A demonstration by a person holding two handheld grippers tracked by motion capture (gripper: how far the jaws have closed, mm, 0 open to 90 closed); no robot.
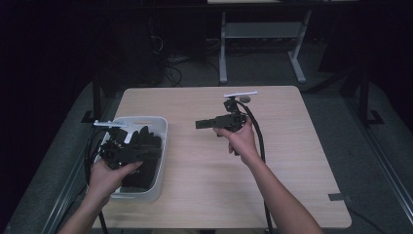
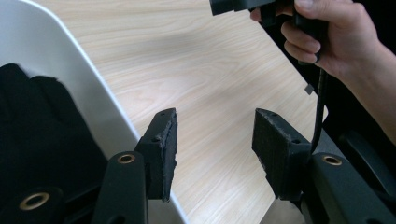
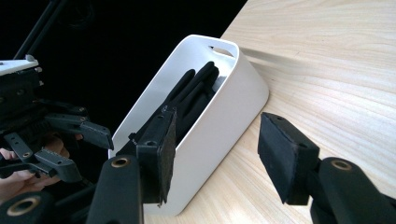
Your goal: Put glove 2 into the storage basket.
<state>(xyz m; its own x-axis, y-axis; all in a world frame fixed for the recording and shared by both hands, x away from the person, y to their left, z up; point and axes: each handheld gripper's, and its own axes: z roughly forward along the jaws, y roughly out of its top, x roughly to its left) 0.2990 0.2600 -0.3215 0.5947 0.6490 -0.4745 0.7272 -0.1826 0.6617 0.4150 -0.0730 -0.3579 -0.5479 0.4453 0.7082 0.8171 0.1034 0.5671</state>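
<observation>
Dark room, pale wooden table (image 1: pixel 204 165), and at its left edge sits the white bin (image 1: pixel 158 161) with black gloves (image 1: pixel 146 139) piled inside. Left gripper (image 2: pixel 214 140) hovers over the bin's rim, jaws apart on nothing. Right gripper (image 3: pixel 219 149), mid-table and well apart from the bin, points at it, jaws apart and empty.
</observation>
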